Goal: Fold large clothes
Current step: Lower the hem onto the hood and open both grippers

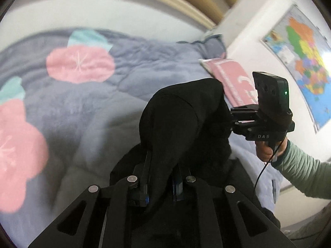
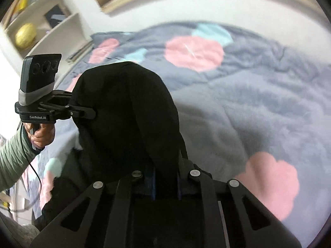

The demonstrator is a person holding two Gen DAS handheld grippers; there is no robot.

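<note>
A large black garment hangs bunched between both grippers, lifted above the bed. My left gripper is shut on a fold of it, and the cloth drapes over and hides the fingertips. In the right wrist view the same black garment covers my right gripper, which is shut on it too. The right gripper shows in the left wrist view with its fingers buried in the cloth. The left gripper shows in the right wrist view the same way.
The bed carries a grey-blue quilt with pink and teal flowers. A pink book lies at the bed's far edge by a white wall with a coloured map. White shelves with a yellow ball stand at the left.
</note>
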